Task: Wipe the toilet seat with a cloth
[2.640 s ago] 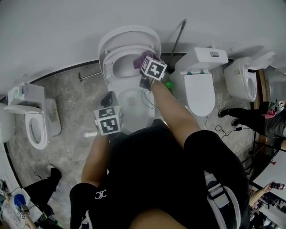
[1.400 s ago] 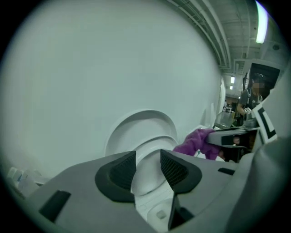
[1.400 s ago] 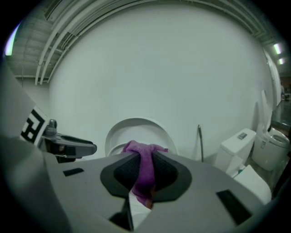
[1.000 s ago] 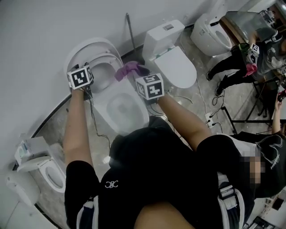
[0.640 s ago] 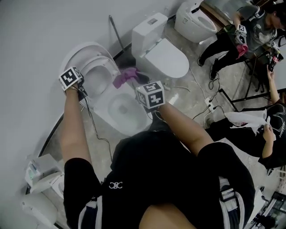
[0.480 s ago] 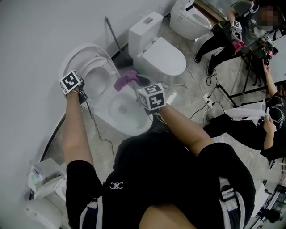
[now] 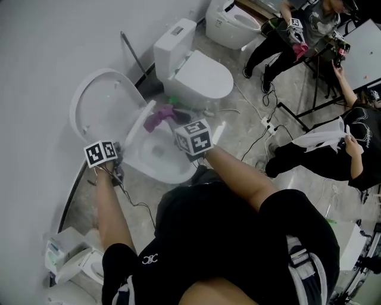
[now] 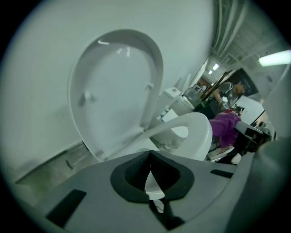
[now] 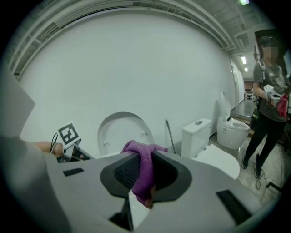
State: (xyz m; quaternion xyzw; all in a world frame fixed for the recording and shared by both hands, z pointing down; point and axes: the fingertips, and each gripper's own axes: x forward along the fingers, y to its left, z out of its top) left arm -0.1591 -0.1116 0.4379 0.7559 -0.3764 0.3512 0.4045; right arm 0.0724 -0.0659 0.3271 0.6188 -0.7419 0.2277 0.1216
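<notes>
Locates the toilet bowl (image 7: pixel 159 156) at 10 o'clock from the centre of the head view. Records its lid (image 7: pixel 98 107) as raised, leaning back against the grey wall (image 7: pixel 47 47). Records the toilet seat (image 7: pixel 140 123) as tilted, partway between lid and bowl rim. Confirms the same in the left gripper view, with the seat at 4 o'clock of the upright lid and clear of the left jaws.

Finds the right gripper (image 9: pixel 145 155) clamped on a purple cloth (image 9: pixel 143 178), the fabric pinched between both pads and bunched over the jaw tips. Places that cloth, in the head view, above the bowl at 11 o'clock of the right marker cube (image 7: pixel 193 136), just beside the upper end of the tilted seat. Cannot confirm contact between cloth and seat.

Finds the left gripper (image 8: pixel 150 154) closed tight, tips together, with nothing between them. Places the left marker cube (image 7: pixel 100 153) at 9 o'clock of the bowl, near its outer rim.

Notes a second toilet (image 7: pixel 199 74), lid down, at 1 o'clock of the first, and a third toilet (image 7: pixel 229 18) further along the same line. Notes a thin rod (image 7: pixel 132 52) leaning on the wall between the first two. Notes a person in black (image 7: pixel 309 161) at 3 o'clock of the frame centre, well apart from the work.
</notes>
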